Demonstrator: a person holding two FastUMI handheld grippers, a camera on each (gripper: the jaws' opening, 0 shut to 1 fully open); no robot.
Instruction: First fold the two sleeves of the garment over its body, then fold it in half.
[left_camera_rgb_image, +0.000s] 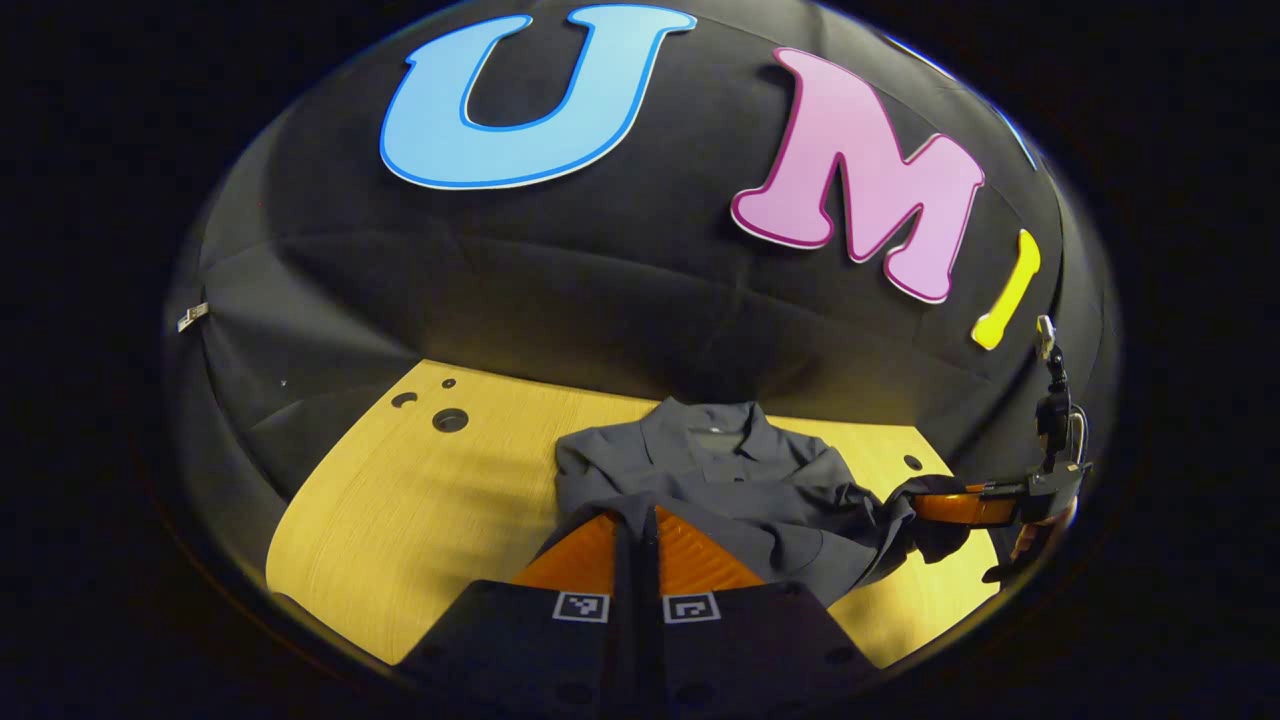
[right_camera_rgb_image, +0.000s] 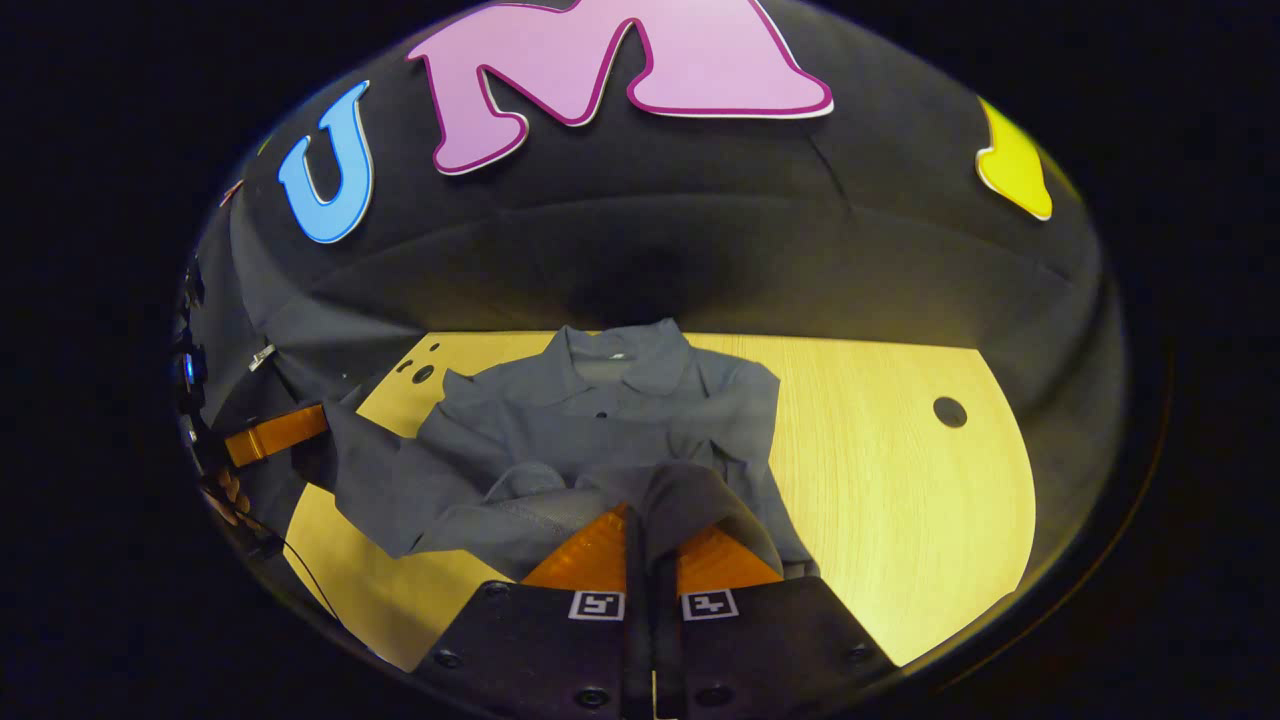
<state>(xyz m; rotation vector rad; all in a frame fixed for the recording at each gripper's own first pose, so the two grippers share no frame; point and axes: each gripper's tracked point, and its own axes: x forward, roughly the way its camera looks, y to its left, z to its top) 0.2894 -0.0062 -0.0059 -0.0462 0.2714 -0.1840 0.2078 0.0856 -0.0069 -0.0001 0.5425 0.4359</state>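
Pinching the lower hem of the grey shirt (right_camera_rgb_image: 600, 440) on the wooden table (right_camera_rgb_image: 880, 480), both grippers (left_camera_rgb_image: 640, 535) (right_camera_rgb_image: 640, 535) sit clamped on cloth, collar (right_camera_rgb_image: 615, 365) straight ahead along the fold axis.

The right tool (right_camera_rgb_image: 640, 525) is closed on the near hem of the grey shirt (right_camera_rgb_image: 600, 430), which lies collar-far on the wooden worktop (right_camera_rgb_image: 880, 470). At far left, the left tool (right_camera_rgb_image: 275, 432) grips a sleeve edge.

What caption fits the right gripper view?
Right tool pinching the hem of a grey collared shirt on a wooden table.
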